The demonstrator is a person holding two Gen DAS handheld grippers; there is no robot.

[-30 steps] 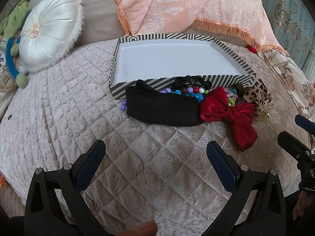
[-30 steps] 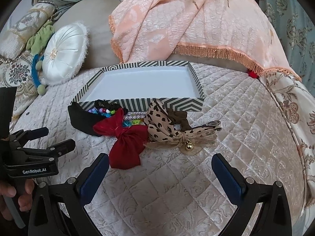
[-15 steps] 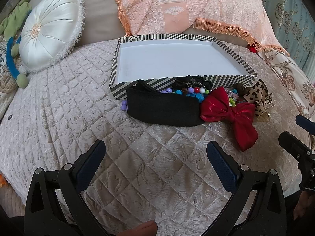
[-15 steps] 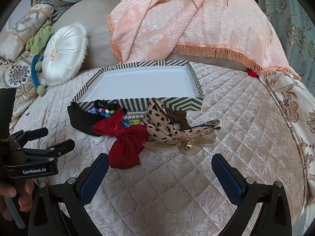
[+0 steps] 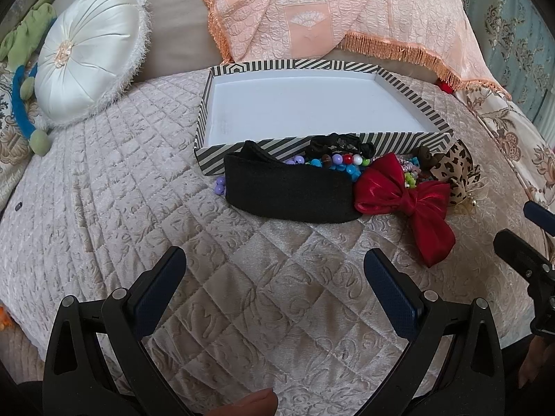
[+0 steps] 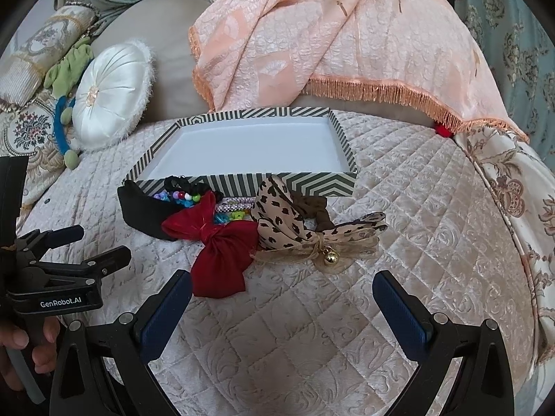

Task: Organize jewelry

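A striped box (image 5: 412, 98) (image 6: 312, 182) with an empty white floor sits on the quilted bed. In front of it lies a heap: a black headband (image 5: 288, 190) (image 6: 142, 208), coloured beads (image 5: 341, 163) (image 6: 180, 196), a red bow (image 5: 416, 204) (image 6: 222, 253), and a leopard bow (image 5: 454, 170) (image 6: 281, 218) with a gold bell (image 6: 329, 259). My left gripper (image 5: 274, 270) is open and empty, short of the headband. My right gripper (image 6: 282, 294) is open and empty, just short of the two bows.
A round white cushion (image 5: 86, 69) (image 6: 109, 100) lies at the back left. A peach fringed throw (image 5: 333, 10) (image 6: 329, 34) drapes behind the box. The left gripper shows at the left edge of the right wrist view (image 6: 69, 253).
Both grippers have crept slightly forward towards the heap. Nothing was taken or moved.
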